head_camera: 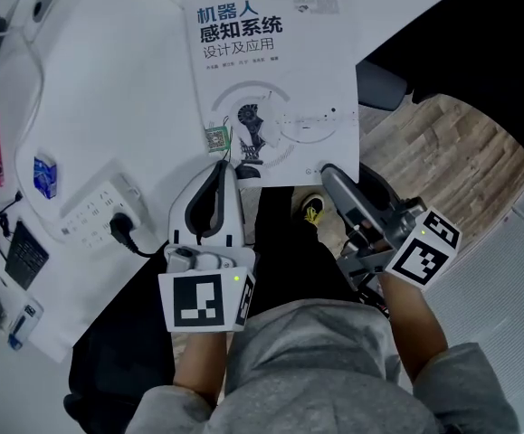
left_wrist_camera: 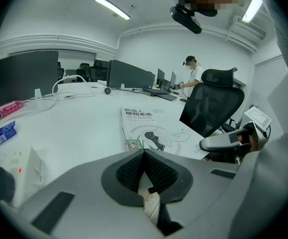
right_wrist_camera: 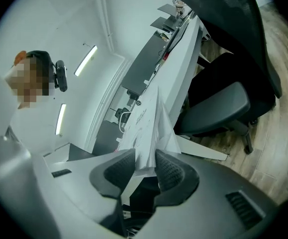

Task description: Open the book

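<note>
At the lower centre of the frame, the left hand-held gripper [left_wrist_camera: 144, 154] has its two dark pads closed together, the tips meeting just short of the book [left_wrist_camera: 143, 126]. The book lies shut, cover up, on the white bench [left_wrist_camera: 79, 118]. A black office chair [left_wrist_camera: 212, 103] stands at centre right, and dark monitors [left_wrist_camera: 130, 73] line the bench's far side in the upper middle.

Book [head_camera: 275, 80] was white with dark-blue title, tabletop [head_camera: 126, 98] white, power strip [head_camera: 99, 208] white, floor [head_camera: 452, 152] brown wood-grain.
</note>
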`<state>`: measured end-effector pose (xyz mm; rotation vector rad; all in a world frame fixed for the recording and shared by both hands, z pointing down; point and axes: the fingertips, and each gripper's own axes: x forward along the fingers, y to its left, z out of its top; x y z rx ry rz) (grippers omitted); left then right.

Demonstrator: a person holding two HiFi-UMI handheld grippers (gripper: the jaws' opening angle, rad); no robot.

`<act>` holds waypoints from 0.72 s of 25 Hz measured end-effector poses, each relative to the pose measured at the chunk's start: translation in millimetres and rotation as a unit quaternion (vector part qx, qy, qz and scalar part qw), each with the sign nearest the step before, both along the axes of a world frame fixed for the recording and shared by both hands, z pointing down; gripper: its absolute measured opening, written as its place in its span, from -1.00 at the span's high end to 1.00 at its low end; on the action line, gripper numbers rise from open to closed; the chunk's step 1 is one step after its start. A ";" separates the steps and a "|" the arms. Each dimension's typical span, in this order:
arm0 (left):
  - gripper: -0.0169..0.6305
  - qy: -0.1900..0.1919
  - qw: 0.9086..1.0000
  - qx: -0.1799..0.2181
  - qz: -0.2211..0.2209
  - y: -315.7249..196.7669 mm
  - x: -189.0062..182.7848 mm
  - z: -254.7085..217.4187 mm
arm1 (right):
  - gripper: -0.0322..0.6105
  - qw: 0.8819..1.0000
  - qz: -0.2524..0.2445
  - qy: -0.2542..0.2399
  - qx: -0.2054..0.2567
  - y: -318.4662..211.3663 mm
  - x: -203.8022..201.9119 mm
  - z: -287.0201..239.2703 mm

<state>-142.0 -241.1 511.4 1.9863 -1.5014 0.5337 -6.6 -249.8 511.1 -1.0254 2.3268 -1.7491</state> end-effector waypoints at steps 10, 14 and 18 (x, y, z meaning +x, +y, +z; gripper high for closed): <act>0.91 0.039 0.999 -0.009 -0.026 -2.7 -9.4 -2.0 | 0.73 0.995 0.079 0.058 -0.001 -22.2 12.9 -2.8; 0.91 0.044 0.998 -0.008 -0.037 -3.8 -16.9 -5.9 | 0.74 0.993 0.086 0.077 0.011 -31.1 12.8 -7.8; 0.91 0.053 0.998 0.006 -0.045 -8.4 -21.3 -22.6 | 0.75 0.992 0.074 0.101 0.023 -34.8 9.4 -16.5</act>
